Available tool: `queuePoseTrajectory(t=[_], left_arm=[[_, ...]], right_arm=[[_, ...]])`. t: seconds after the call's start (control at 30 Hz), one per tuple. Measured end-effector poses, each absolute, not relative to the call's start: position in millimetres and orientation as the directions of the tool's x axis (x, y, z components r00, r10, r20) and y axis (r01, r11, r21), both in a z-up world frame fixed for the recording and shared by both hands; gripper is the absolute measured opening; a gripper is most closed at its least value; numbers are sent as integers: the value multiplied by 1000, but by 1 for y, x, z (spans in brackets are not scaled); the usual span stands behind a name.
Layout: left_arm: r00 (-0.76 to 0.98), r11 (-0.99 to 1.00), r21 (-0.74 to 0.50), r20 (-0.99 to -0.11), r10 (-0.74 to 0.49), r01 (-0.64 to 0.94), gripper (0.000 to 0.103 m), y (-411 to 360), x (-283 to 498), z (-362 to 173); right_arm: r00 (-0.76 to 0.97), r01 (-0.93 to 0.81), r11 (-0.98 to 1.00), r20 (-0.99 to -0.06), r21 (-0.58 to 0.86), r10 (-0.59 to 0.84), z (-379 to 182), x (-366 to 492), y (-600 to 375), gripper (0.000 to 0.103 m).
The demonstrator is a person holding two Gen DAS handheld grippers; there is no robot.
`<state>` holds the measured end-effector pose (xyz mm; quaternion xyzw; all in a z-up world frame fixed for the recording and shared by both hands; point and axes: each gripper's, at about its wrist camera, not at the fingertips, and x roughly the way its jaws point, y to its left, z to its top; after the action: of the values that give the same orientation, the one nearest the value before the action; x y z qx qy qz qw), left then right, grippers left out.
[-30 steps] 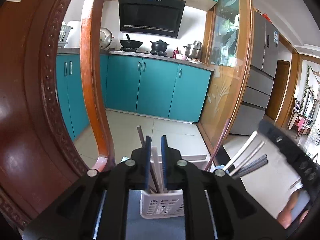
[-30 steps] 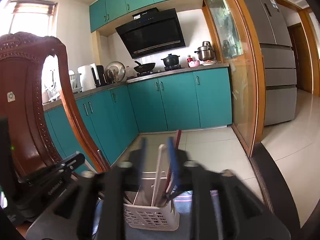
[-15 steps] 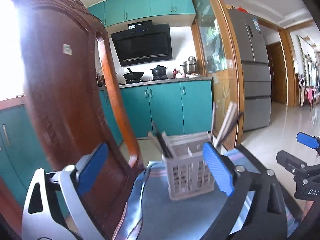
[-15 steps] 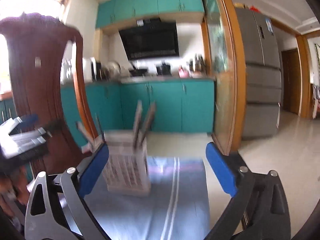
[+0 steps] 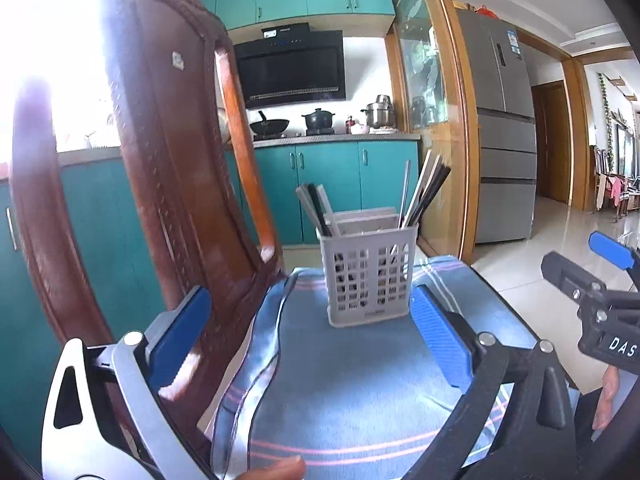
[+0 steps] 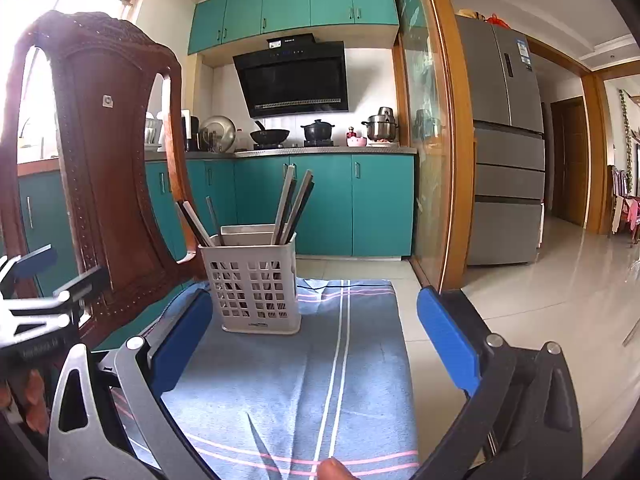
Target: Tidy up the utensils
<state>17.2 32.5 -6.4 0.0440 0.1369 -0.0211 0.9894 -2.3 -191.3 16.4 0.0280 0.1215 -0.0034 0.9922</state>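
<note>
Both tools stood spread wide with nothing between their blue pads: the left gripper (image 5: 310, 336) and the right gripper (image 6: 314, 338) gripped and touched nothing. The utensil basket (image 5: 370, 276), chopsticks (image 5: 424, 192) leaning out of it, sat at frame centre on a blue striped cloth (image 6: 320, 380), clear of both. A carved wooden chair (image 5: 160, 160) filled the left; teal cabinets (image 6: 320, 204) and a fridge (image 6: 508, 140) lay behind. Only the left view showed the right gripper at its right edge.
</note>
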Motion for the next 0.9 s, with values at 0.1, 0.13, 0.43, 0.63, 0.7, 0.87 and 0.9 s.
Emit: queuePoseTrajectory(t=[0.1,0.13,0.43,0.63,0.7,0.87,0.9], left_arm=[[956,995,93,-293,-12,41,99,32,17,-12],[956,995,95,-295,-7,37,99,32,18,-13],[955,995,84,-296,-24,51,99,34,16,-12],[954,995,82,-299,-28,55,99,33,15,-13],[953,995,80,-302,-28,55,99,32,15,-13],[952,996,78,-306,-26,52,99,33,15,-13],[951,996,76,-307,-26,52,99,33,14,-14]], right_arm=[[969,13,999,-248,29,-6,13,-4,-185,100],[969,13,1000,-247,23,-7,12,-5,-183,100],[968,20,1000,-251,2,-19,7,-4,-179,100],[966,21,1000,-256,-5,-22,5,-2,-178,100],[966,20,1000,-259,-8,-22,4,-1,-177,100],[965,18,1000,-260,-18,-23,2,-1,-175,100],[965,18,1000,-260,-19,-22,1,-2,-174,100]])
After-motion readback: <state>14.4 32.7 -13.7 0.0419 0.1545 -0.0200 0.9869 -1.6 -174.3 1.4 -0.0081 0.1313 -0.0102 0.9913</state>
